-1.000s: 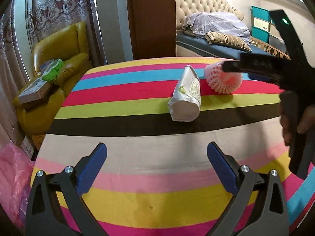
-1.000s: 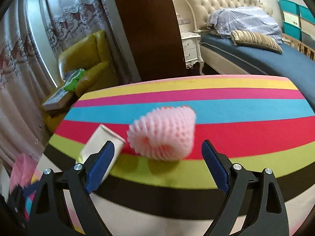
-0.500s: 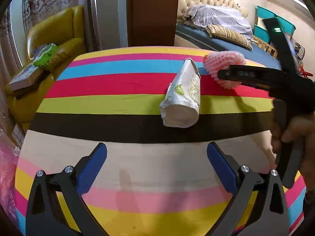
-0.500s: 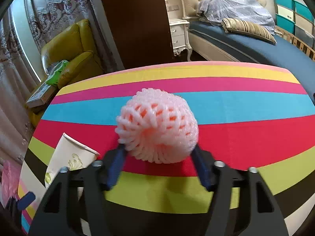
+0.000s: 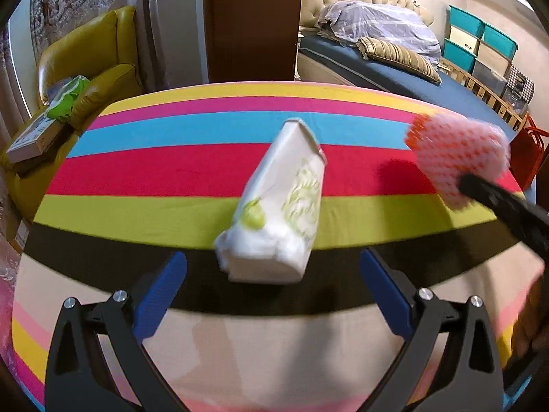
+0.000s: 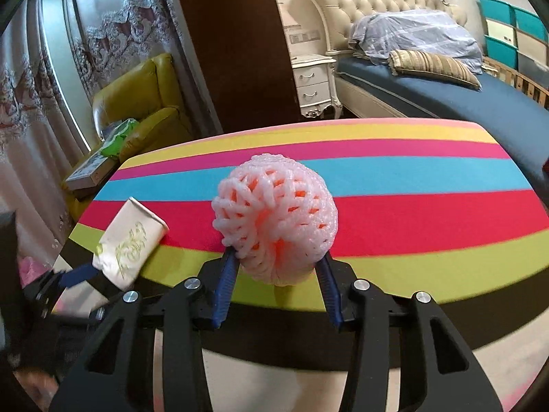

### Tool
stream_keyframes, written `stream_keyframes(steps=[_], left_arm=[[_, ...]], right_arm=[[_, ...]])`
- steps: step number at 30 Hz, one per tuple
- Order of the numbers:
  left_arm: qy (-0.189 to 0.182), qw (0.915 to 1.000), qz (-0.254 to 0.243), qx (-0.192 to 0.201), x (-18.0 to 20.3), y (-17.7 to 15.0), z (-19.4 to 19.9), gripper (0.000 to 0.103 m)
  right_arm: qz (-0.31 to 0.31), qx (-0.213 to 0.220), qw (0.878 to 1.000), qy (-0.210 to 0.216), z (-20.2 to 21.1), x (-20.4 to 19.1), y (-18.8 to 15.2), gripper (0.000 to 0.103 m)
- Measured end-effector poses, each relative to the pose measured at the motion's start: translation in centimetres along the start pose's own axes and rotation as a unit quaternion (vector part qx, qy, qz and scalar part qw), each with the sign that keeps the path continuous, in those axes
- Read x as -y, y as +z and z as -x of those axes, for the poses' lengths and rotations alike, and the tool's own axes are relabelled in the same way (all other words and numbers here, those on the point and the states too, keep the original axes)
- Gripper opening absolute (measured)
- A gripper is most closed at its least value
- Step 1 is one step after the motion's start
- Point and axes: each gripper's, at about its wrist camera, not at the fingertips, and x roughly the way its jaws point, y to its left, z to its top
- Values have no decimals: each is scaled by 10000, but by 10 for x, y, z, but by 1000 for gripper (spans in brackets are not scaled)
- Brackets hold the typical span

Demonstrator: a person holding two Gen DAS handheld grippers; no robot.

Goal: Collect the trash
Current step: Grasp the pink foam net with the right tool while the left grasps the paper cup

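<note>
A pink foam fruit net (image 6: pixel 276 219) is clamped between the blue pads of my right gripper (image 6: pixel 276 257), held just above the striped tablecloth (image 6: pixel 429 219). It also shows at the right of the left wrist view (image 5: pixel 458 156). A crushed white paper cup with green print (image 5: pixel 279 206) lies on its side on the cloth, straight ahead of my left gripper (image 5: pixel 272 274), which is open and empty with the cup's base near its fingertips. The cup also shows in the right wrist view (image 6: pixel 128 242).
The round table (image 5: pixel 171 171) has a striped cloth. A yellow armchair (image 5: pixel 92 61) with a box and a green packet stands at the back left. A bed (image 6: pixel 446 92) and a white nightstand (image 6: pixel 314 86) lie beyond the table. A pink bag (image 6: pixel 29 269) hangs low left.
My right gripper closed on the pink foam net and lifted it a little. My left gripper moved forward toward the paper cup and stayed open.
</note>
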Motion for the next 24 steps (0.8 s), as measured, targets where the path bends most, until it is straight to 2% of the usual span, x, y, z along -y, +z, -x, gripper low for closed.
stream_keyframes(steps=[2, 4, 5, 10, 17, 24], left_arm=[[10, 9999, 65, -84, 2, 8, -9, 80], [-41, 9998, 93, -164, 5, 13, -15, 68], [-54, 9998, 92, -175, 5, 14, -16, 55], [-226, 9997, -9, 85, 14, 7, -5, 55], [-405, 9979, -120, 500, 34, -17, 25, 55], [-627, 9952, -112, 737, 44, -44, 53, 55]], right_arm=[[-6, 35, 10000, -19, 9, 6, -6, 43], [28, 65, 10000, -47, 16, 9, -12, 43], [38, 73, 10000, -52, 22, 12, -16, 43], [88, 63, 9999, -28, 40, 14, -31, 43], [260, 102, 9995, -175, 70, 17, -59, 43], [438, 217, 9984, -290, 97, 18, -81, 43]])
